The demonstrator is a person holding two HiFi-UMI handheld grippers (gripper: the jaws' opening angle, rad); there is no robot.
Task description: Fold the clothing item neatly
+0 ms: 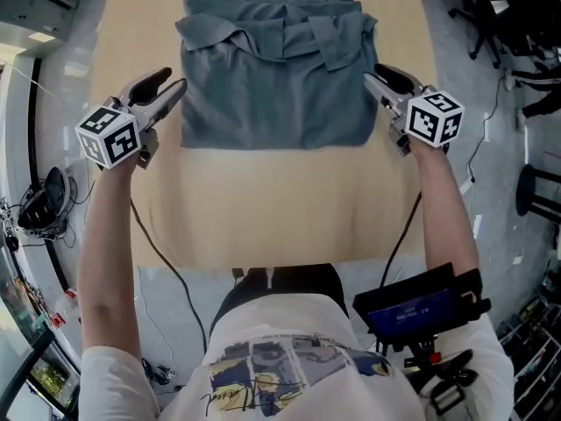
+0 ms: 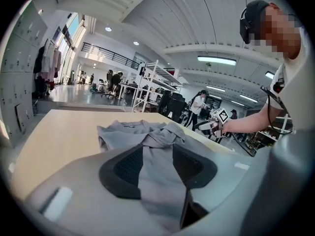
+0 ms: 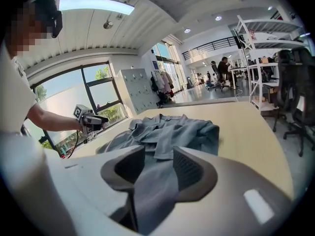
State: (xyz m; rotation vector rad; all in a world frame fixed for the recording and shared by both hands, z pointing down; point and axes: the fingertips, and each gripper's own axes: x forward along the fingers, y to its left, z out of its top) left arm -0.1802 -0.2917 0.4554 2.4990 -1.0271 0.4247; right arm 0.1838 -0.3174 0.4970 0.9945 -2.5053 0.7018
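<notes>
A soft grey-blue cloth shirt (image 1: pixel 272 95) is lying toward 12 o'clock on the pale, smooth wooden worktop (image 1: pixel 263 209). It is folded into a rough rectangle, with the sleeves and collar rumpling across its upper part and the lower hem running straight. The left claw (image 1: pixel 173 84) is hovering just off the shirt's 9 o'clock edge, its dark ribbed pads (image 2: pixel 125 170) standing apart and gripping nothing. The right claw (image 1: pixel 377 77) is hovering at the 3 o'clock edge, likewise released and empty.
</notes>
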